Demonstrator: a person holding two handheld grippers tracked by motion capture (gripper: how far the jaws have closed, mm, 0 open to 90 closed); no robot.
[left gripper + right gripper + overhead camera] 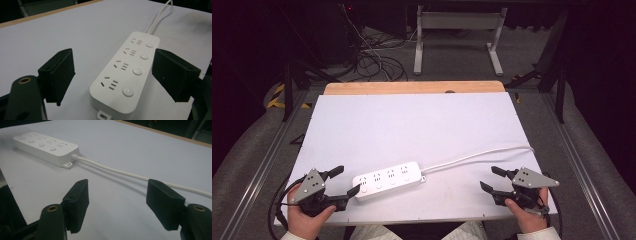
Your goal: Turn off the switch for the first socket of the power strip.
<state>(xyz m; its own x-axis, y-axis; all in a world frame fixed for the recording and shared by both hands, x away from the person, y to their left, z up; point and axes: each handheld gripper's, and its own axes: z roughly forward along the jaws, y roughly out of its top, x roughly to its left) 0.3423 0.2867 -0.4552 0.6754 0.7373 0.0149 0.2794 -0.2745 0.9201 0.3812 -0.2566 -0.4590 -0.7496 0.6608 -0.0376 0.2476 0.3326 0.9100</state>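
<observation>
A white power strip [387, 179] with several sockets and round buttons lies near the front of the white table top [412, 125]. Its white cable [477, 156] runs right toward the table's right edge. My left gripper [344, 181] is open at the strip's left end, one jaw beside that end, nothing held. In the left gripper view the power strip [125, 75] lies between and beyond the open jaws of the left gripper [120, 80]. My right gripper [492, 179] is open at the front right, apart from the strip. In its own view the right gripper [122, 206] faces the cable [130, 175] and power strip [45, 146].
A wooden strip [412, 87] borders the table's far edge. Beyond it stand a white desk frame [457, 35] and tangled cables [372, 60] on the floor. Metal rails [267, 160] run along both sides of the table.
</observation>
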